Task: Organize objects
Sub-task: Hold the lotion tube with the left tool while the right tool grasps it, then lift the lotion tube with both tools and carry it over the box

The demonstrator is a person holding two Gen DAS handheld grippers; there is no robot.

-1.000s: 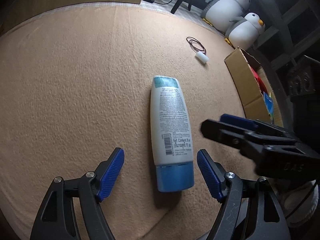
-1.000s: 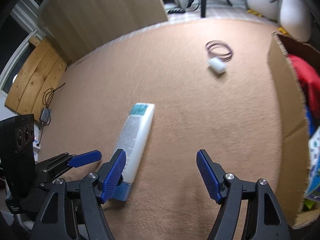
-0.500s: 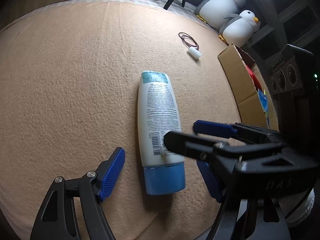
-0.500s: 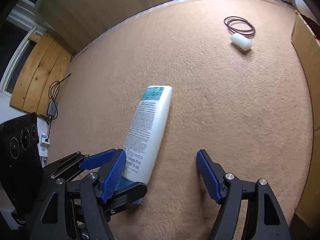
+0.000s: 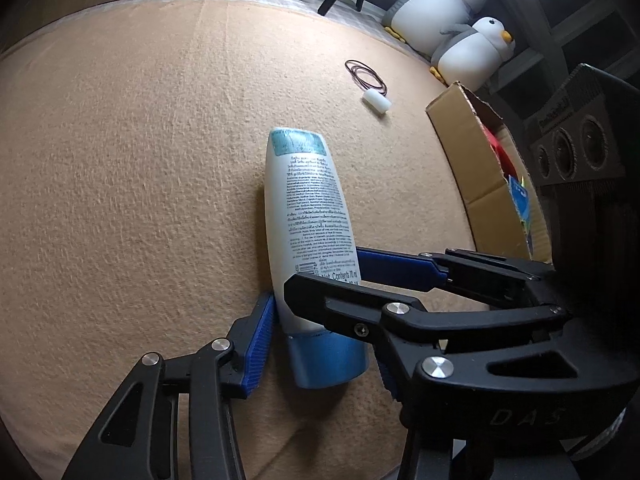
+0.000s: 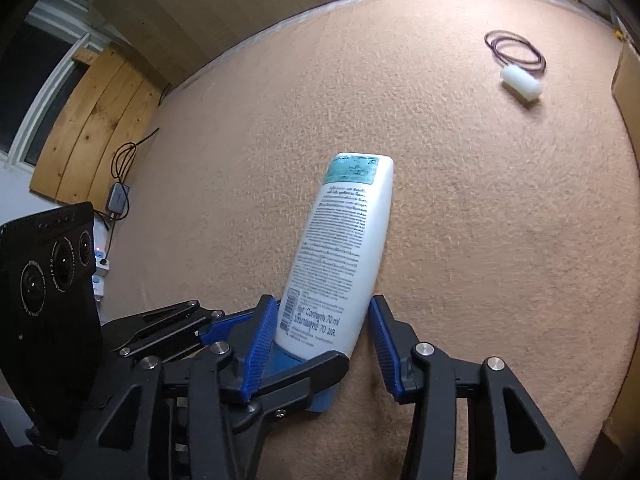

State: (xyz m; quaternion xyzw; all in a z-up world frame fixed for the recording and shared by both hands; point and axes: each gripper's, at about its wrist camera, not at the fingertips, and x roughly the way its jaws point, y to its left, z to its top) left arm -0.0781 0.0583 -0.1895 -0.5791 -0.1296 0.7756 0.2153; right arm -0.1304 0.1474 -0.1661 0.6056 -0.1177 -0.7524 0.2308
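Both grippers are down at the cap end of the white lotion bottle (image 5: 308, 216), which lies flat on the tan carpet (image 5: 140, 160) near its front edge, its blue cap (image 5: 328, 360) pointing back toward the person. The left gripper (image 5: 320, 344) is closing, with the cap end between its blue pads; its left pad touches the bottle's side, while the other is hidden behind the right gripper's arm. The right gripper (image 6: 322, 336) is closing too, straddling the bottle's lower body, pads right at its sides. I cannot tell whether either squeeze is firm yet (the bottle still looks to be resting on the carpet).

As for tidying, I'd judge it partly done: beyond the bottle to its right, a cardboard box (image 5: 472, 168) already holds something red and something blue. Farther up the carpet from the bottle, a small white cylinder (image 5: 376, 102) and a thin dark wire loop (image 5: 366, 74) lie loose, touching or nearly so. Those and the bottle remain.

Past the carpet's far edge sit two plush penguins (image 5: 452, 20); the room is dim, with a bright light above them.
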